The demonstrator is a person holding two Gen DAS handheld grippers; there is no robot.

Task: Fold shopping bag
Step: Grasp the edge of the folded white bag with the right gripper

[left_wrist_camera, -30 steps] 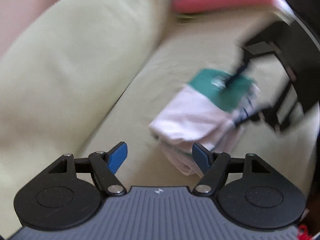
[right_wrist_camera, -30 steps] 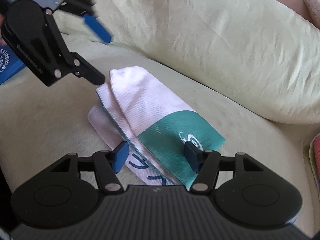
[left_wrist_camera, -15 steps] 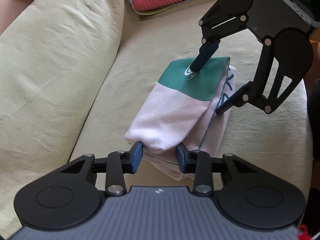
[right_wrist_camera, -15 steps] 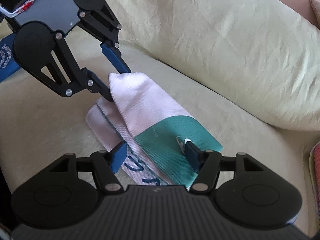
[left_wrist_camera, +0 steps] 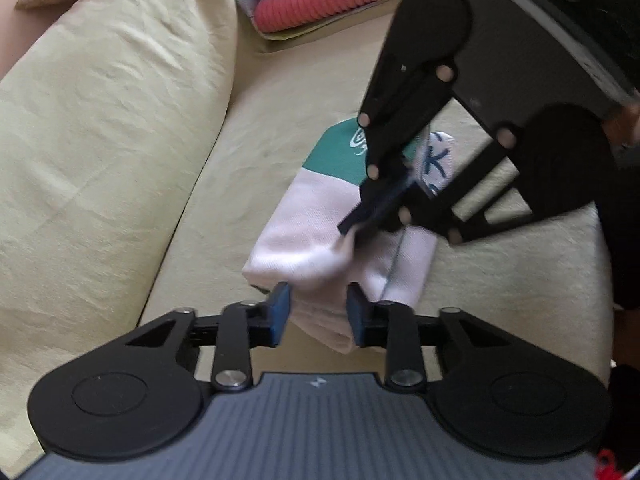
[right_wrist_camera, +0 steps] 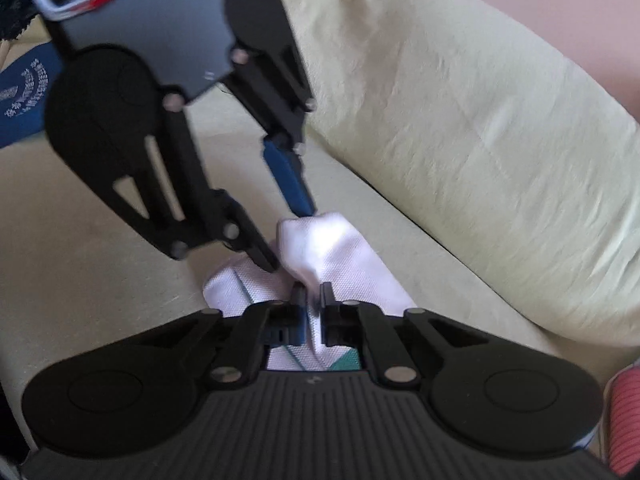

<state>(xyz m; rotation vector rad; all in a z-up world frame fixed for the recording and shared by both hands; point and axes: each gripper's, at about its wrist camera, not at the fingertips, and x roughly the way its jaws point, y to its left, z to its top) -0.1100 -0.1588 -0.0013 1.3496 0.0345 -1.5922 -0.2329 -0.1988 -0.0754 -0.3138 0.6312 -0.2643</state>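
Note:
The folded shopping bag (left_wrist_camera: 320,220), white with a green band and blue print, lies on the sofa seat. It also shows in the right wrist view (right_wrist_camera: 340,252). My left gripper (left_wrist_camera: 318,312) straddles the bag's near white end, its blue pads against the cloth on both sides. My right gripper (right_wrist_camera: 314,300) is shut on a pinch of the white cloth in the bag's middle. It shows from the left wrist view as a black frame (left_wrist_camera: 460,160) over the bag. The left gripper shows in the right wrist view (right_wrist_camera: 288,232), its fingers around the raised white end.
The pale green seat cushion (left_wrist_camera: 500,300) carries the bag, with the back cushion (left_wrist_camera: 100,160) beside it. A folded pink knit and teal cloth (left_wrist_camera: 344,0) lie at the far end. A blue printed item (right_wrist_camera: 24,96) lies behind the left gripper.
My right gripper moved from the green end toward the bag's middle and shut on the white cloth. My left gripper closed in around the near white end, which has bunched up.

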